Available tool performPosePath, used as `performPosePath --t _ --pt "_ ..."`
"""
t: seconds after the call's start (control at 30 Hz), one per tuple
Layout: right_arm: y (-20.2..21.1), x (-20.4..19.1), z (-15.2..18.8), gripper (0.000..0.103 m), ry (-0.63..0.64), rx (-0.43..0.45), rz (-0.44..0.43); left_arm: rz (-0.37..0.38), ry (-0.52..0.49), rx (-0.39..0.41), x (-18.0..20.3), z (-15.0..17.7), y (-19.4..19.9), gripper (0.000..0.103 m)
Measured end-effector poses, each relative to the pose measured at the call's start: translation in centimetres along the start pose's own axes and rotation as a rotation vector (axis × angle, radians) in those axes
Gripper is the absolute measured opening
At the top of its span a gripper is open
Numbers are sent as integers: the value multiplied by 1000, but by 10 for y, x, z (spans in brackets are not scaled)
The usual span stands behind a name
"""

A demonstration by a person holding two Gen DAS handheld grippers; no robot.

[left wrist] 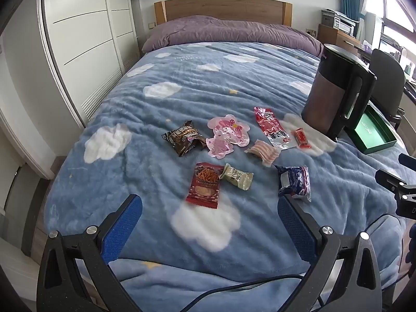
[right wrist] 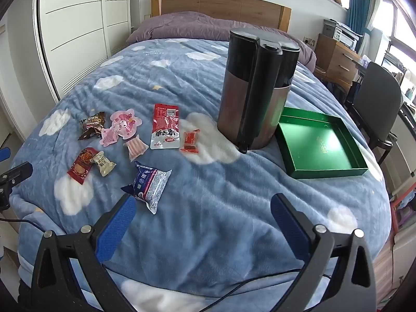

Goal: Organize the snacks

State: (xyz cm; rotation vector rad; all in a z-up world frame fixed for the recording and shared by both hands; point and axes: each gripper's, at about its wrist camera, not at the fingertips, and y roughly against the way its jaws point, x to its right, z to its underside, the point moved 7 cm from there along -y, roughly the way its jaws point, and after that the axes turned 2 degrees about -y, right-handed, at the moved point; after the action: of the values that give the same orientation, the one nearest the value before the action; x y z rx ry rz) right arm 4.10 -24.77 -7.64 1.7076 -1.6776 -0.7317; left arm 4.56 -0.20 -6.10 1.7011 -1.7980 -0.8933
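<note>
Several snack packets lie on a blue cloud blanket [left wrist: 156, 98]: a dark brown bag [left wrist: 183, 139], a pink character pack [left wrist: 227, 135], a long red pack [left wrist: 273, 127], a small red candy [left wrist: 302, 137], a pink striped pack [left wrist: 262, 152], a red noodle pack [left wrist: 205, 186], a beige pack [left wrist: 238, 176] and a blue-white pack [left wrist: 295, 182] [right wrist: 152, 183]. A green tray [right wrist: 321, 145] stands empty at the right. My left gripper [left wrist: 209, 215] is open above the near blanket. My right gripper [right wrist: 201, 214] is open, its left finger beside the blue-white pack.
A dark kettle [right wrist: 256, 88] stands on the bed between the snacks and the tray [left wrist: 374, 132]. A purple duvet [left wrist: 228, 31] lies at the headboard. White wardrobe [left wrist: 78, 39] at the left; chair [right wrist: 377, 104] and desk at the right.
</note>
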Motion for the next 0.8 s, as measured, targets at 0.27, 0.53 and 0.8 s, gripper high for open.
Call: performPosePath --t 0.27,0.53,0.8 --pt "0 0 0 103 -1 -1 -1 2 0 -3 -1 0 0 102" --pt "-1 -1 1 103 -2 -1 -3 2 1 -3 -1 1 -1 102" --pt "-1 -1 1 103 -3 -3 -3 2 1 -5 -1 6 -3 102"
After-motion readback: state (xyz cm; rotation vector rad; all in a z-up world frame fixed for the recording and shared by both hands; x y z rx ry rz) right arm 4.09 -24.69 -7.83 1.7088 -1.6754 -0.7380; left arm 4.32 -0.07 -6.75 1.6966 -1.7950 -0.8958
